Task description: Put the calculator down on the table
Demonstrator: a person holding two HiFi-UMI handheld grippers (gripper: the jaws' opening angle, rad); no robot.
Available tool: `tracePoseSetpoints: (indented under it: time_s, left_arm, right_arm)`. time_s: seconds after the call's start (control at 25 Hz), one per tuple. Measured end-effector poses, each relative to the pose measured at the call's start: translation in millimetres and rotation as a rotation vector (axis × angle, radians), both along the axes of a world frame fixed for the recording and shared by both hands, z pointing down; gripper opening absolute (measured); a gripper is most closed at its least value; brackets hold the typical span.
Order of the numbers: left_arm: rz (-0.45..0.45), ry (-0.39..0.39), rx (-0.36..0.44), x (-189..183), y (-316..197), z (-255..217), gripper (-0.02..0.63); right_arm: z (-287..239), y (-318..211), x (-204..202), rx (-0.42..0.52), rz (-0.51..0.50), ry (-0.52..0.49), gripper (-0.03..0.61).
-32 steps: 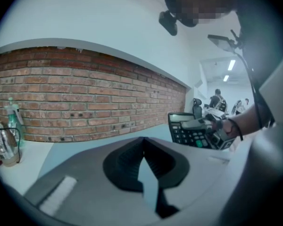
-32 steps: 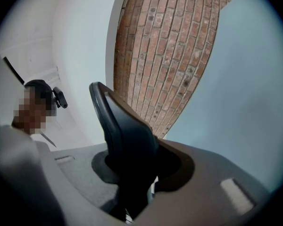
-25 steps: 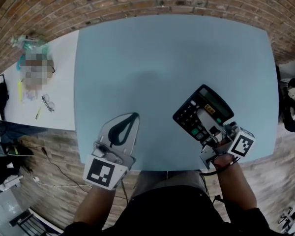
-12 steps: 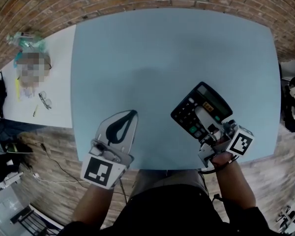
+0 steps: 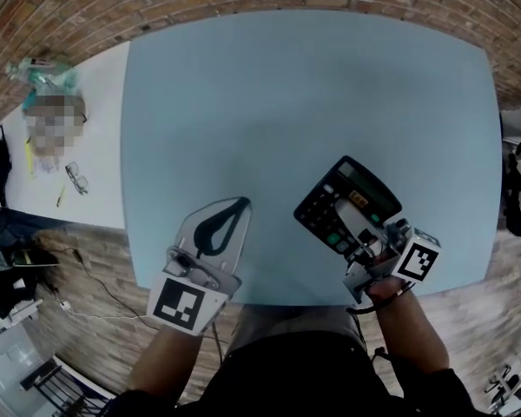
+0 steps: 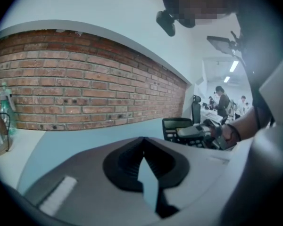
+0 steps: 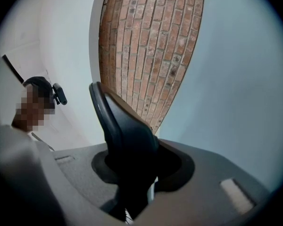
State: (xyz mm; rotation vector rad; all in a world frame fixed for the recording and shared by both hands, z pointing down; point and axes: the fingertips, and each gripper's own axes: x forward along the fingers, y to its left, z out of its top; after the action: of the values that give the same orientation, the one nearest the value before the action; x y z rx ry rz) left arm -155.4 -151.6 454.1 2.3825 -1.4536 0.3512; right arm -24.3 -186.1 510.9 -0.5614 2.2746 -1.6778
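Nearest, at 7 o'clock, the left gripper (image 5: 234,205) has its jaws pressed together on nothing; at 5 o'clock the right gripper (image 5: 362,234) clamps the black calculator (image 5: 340,200) by its near end, over the blue table (image 5: 304,85), touching or not I can't tell; a brick wall (image 6: 85,93) runs at 12 o'clock

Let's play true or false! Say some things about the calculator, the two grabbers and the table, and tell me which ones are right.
1. The right gripper holds the calculator. True.
2. The calculator is red. False: it is black.
3. The left gripper holds a pen. False: its jaws are together with nothing between them.
4. The table is light blue. True.
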Motion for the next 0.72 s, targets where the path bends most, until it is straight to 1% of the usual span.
tracePoseSetpoints:
  time_s: [0.16, 0.32, 0.48, 0.72]
  left_arm:
    - [0.006, 0.003, -0.014, 4.4, -4.2, 9.3, 0.002]
    - [0.013, 0.001, -0.034, 10.1, -5.8, 11.5, 0.002]
    - [0.028, 0.003, -0.048, 12.0, -7.4, 17.2, 0.002]
    - [0.025, 0.007, -0.072, 11.0, -8.3, 27.3, 0.002]
  right_arm:
    - [12.4, 0.6, -2.2, -0.023, -0.007, 0.011, 0.12]
    - [17.2, -0.3, 0.7, -0.052, -0.003, 0.001, 0.12]
    - [19.4, -3.0, 1.4, -0.044, 0.003, -0.006, 0.12]
    - [31.6, -2.1, -2.3, -0.064, -0.003, -0.001, 0.12]
